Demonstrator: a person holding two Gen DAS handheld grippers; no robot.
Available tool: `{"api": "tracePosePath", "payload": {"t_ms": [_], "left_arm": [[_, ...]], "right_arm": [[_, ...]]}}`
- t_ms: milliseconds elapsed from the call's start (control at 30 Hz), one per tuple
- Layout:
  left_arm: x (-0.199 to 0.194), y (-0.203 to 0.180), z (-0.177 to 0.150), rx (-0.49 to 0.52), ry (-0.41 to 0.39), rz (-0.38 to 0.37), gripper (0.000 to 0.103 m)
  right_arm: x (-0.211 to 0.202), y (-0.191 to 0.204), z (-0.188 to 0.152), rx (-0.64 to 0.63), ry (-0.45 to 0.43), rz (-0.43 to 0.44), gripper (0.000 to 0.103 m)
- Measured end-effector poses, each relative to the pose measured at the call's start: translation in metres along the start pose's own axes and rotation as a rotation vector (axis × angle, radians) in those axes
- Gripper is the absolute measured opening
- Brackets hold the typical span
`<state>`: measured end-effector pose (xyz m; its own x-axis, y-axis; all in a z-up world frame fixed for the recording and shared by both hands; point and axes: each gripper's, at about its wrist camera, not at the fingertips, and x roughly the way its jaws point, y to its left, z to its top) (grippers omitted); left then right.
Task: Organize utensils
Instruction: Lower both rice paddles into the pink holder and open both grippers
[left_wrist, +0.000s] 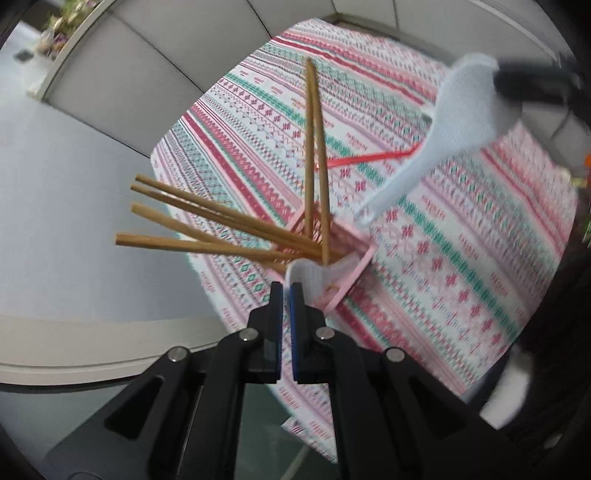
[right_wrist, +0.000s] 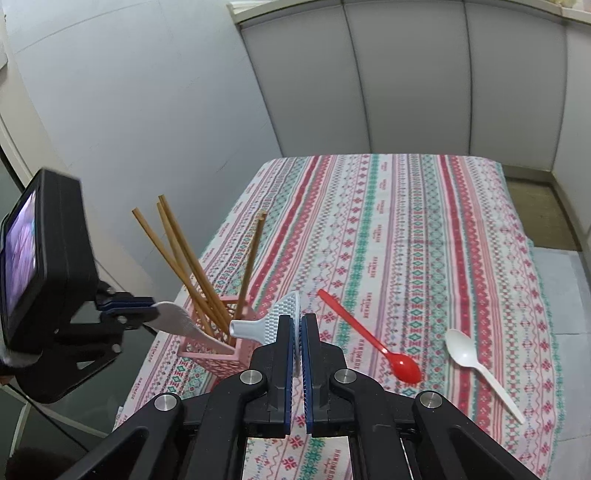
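Lying loose, red spoon (right_wrist: 373, 341), white spoon (right_wrist: 480, 369), rt view only

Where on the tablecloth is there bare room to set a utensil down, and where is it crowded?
The far half of the tablecloth, beyond the red spoon and white spoon, is bare. So is the strip between those spoons. It is crowded at the near-left edge, around the pink basket of chopsticks, where both rice paddles are held.

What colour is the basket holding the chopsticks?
Pink. The basket shows best in the right wrist view, with wooden chopsticks standing in it.
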<state>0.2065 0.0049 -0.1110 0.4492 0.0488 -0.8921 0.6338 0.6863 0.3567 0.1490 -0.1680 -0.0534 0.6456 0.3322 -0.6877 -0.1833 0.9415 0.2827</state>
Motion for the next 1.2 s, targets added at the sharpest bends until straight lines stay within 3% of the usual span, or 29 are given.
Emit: {"api": "tracePosePath", "payload": {"t_ms": [200, 500, 700, 833, 1200], "left_arm": [[0.003, 0.013, -0.003, -0.100, -0.060, -0.053, 0.005], [-0.013, 0.033, -0.041, -0.389, -0.228, -0.099, 0.036], [0.001, 0.040, -0.078, -0.594, -0.264, -0.178, 0.040], [0.005, 0.043, -0.084, -0.619, -0.263, -0.187, 0.040], [0.008, 0.040, -0.089, -0.635, -0.279, -0.229, 0.040]], "right_arm": [[0.016, 0.011, 0.003, -0.021, 0.024, 0.005, 0.003], [0.029, 0.032, 0.007, -0.105, 0.044, -0.053, 0.004], [0.035, 0.054, 0.006, -0.208, 0.060, -0.127, 0.004], [0.043, 0.072, 0.007, -0.266, 0.072, -0.168, 0.004], [0.075, 0.096, 0.007, -0.276, 0.108, -0.156, 0.004]]}}
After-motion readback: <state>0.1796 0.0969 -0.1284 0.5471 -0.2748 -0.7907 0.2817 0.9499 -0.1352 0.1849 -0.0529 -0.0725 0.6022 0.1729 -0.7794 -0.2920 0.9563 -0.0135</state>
